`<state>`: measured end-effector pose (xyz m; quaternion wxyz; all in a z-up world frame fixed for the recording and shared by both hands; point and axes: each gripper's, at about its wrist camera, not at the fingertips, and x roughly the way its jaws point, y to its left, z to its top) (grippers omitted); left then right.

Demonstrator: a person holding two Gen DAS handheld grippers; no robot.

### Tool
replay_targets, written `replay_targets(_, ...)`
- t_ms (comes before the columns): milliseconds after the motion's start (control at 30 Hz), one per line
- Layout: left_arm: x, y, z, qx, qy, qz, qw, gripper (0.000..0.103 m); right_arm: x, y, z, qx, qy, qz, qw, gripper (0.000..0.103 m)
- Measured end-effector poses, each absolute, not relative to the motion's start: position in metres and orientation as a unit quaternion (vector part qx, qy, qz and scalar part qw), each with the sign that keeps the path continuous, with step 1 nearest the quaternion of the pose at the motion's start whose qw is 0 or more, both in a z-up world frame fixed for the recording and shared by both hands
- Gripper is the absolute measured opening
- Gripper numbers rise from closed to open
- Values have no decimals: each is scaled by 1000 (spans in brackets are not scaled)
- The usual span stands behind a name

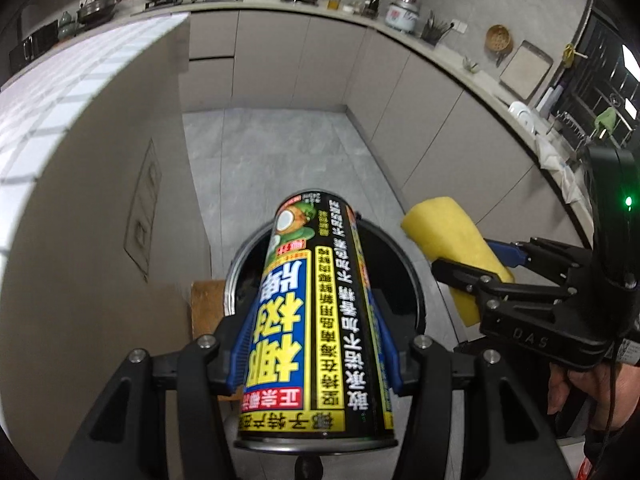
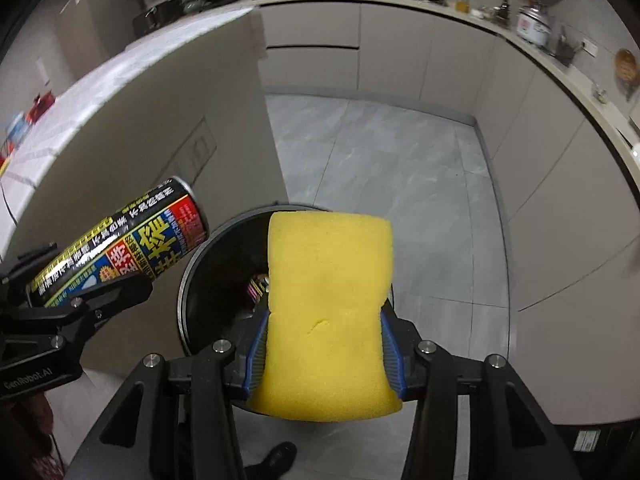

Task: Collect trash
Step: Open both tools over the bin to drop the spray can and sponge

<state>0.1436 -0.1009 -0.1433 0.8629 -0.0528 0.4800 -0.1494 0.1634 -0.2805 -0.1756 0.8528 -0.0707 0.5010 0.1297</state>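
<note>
My left gripper (image 1: 314, 344) is shut on a black, yellow and blue drink can (image 1: 316, 312) and holds it over the open round black trash bin (image 1: 400, 264). My right gripper (image 2: 324, 344) is shut on a yellow sponge (image 2: 326, 312), also above the bin (image 2: 224, 280). The can (image 2: 120, 248) and left gripper show at the left of the right wrist view. The sponge (image 1: 456, 248) and right gripper (image 1: 480, 268) show at the right of the left wrist view. Some trash lies inside the bin (image 2: 258, 286).
A kitchen island with a white tiled top (image 1: 80, 92) stands on the left. Grey floor tiles (image 2: 380, 168) lie ahead. Cabinets and a long counter (image 1: 440, 52) with pots, bottles and a cooker curve along the back and right. A brown board (image 1: 206, 304) leans beside the bin.
</note>
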Motion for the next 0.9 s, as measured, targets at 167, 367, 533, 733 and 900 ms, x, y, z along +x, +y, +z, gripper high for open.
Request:
replay_targets(167,145,-108,-154,-53,491,-142,858,54,166,-277,-199,-101,508,150,842,51)
replay_targets(367,155,-109,-164,-75,507,-143,846,80,172,-267,-219,-125,507,201,829,60)
replay_targets(533,156,-89,-148,-70,482,-89,869,100,174,-264,-243,-139,519,201,819,103)
replay_targets(733,148,-93,-147,-54,480,-80,872,100,171,-280,-239,-108,527,174,825,103)
replay_targets(900,149,-99,-156,-41,490,-84,867,100,171,-288,-235,-100,533,164,824,103)
